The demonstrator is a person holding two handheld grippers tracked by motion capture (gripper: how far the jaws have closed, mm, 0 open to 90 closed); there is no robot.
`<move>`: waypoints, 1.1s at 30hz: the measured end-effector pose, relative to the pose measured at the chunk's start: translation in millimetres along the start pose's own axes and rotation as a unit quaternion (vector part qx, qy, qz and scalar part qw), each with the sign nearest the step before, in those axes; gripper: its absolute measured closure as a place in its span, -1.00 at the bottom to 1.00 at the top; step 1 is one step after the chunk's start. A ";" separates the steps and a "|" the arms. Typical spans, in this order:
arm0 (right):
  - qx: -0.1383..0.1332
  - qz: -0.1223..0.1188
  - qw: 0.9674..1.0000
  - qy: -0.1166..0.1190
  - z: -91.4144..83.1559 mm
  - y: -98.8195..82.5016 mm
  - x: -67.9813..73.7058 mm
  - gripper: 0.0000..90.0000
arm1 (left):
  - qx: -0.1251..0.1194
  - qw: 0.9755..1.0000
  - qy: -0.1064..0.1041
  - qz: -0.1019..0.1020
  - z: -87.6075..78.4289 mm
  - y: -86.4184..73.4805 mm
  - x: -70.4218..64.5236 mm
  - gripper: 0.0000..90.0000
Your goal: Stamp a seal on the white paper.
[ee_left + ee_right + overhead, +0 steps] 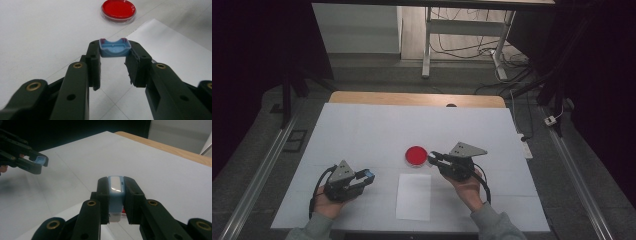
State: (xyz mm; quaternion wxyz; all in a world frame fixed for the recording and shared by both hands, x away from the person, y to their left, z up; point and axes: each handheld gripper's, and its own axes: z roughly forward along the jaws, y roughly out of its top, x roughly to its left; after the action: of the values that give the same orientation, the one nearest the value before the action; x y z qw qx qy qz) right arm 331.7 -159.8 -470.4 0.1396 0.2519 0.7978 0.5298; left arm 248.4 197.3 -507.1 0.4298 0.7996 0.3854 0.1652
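A small light-blue cap-like piece (115, 48) is clamped crosswise between the tips of my left gripper (115, 53), which is held just above the table at the front left (364, 177). My right gripper (116, 185) is shut on a narrow blue-and-white piece (116, 195) that stands upright between its jaws. In the high view the right gripper (435, 158) points left, its tips right beside a round red dish (416, 155). The left gripper (31, 161) with its blue piece (41, 160) also appears far off in the right gripper view.
A white sheet of paper (413, 196) lies at the front middle between the two hands, just below the red dish (118, 10). A white cover (362, 130) spreads over the table, with a wooden edge (412, 98) at the far side.
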 end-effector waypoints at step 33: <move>0.034 -0.012 0.998 0.060 1.4 -14.8 31.7 0.67 | 0.003 1.000 -0.001 0.002 1.7 0.0 -1.7 0.46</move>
State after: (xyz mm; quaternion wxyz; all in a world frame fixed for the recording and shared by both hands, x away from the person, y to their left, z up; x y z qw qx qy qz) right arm 302.2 -145.9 -483.2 0.0891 0.2143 0.8255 0.5144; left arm 248.2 195.1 -508.0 0.4276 0.8019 0.3837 0.1639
